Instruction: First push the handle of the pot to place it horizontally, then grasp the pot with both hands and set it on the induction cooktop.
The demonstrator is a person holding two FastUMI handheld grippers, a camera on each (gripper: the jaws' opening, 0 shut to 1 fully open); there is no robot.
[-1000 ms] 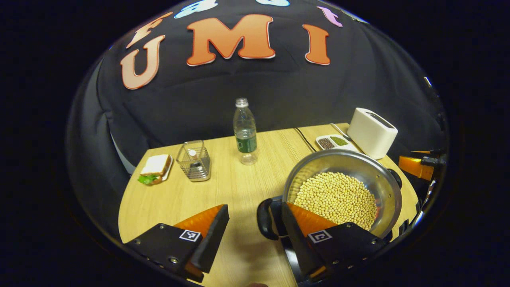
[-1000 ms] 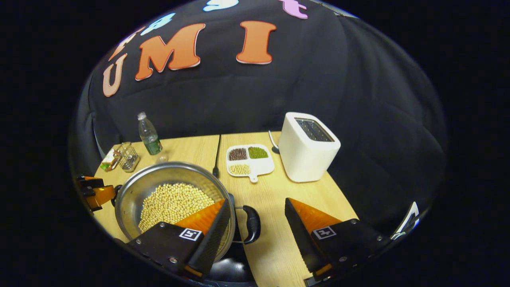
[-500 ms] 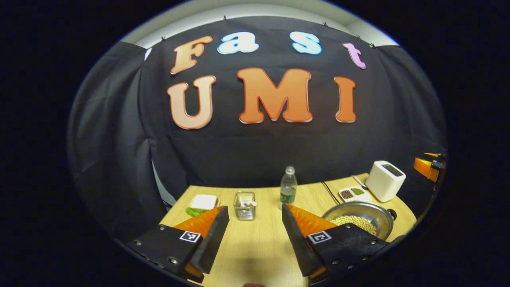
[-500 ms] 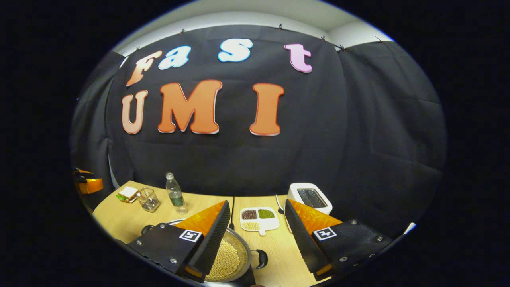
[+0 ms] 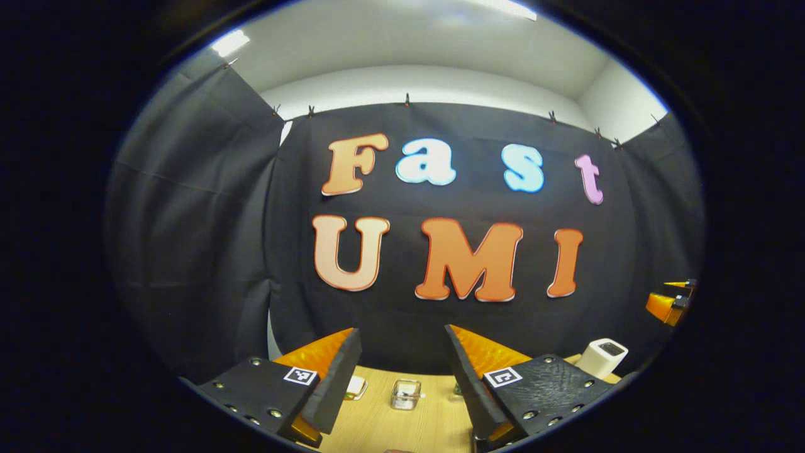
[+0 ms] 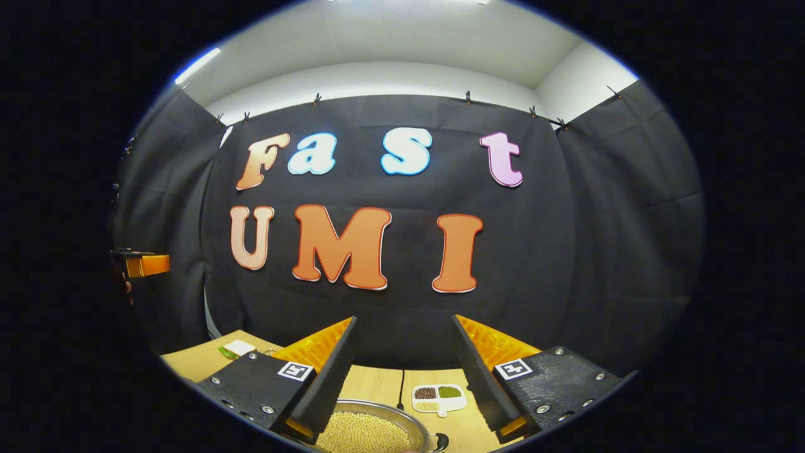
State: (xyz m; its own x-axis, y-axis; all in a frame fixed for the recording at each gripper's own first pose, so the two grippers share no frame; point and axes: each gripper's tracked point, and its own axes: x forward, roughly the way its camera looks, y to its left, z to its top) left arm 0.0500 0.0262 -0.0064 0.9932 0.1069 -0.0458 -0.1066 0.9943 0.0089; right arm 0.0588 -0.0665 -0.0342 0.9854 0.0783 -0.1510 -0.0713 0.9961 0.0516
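The steel pot (image 6: 371,429) full of pale beans sits on the wooden table (image 6: 377,382) at the bottom edge of the right gripper view, with its dark side handle (image 6: 441,442) just visible at its right. My right gripper (image 6: 404,321) is open and empty, raised well above the pot and pointing at the booth's wall. My left gripper (image 5: 400,332) is also open and empty, held high and facing the wall. Each gripper appears far off at the edge of the other's view: the right gripper (image 5: 670,303) and the left gripper (image 6: 142,264).
A white toaster (image 5: 602,357) stands at the table's right. A divided dish (image 6: 440,397) of beans lies behind the pot. A small mesh basket (image 5: 405,394) and a sandwich (image 6: 238,348) sit on the left part of the table.
Both grippers have risen and tilted up, away from the pot's handles. The pot has dropped to the bottom edge of the right gripper view. Both stay open.
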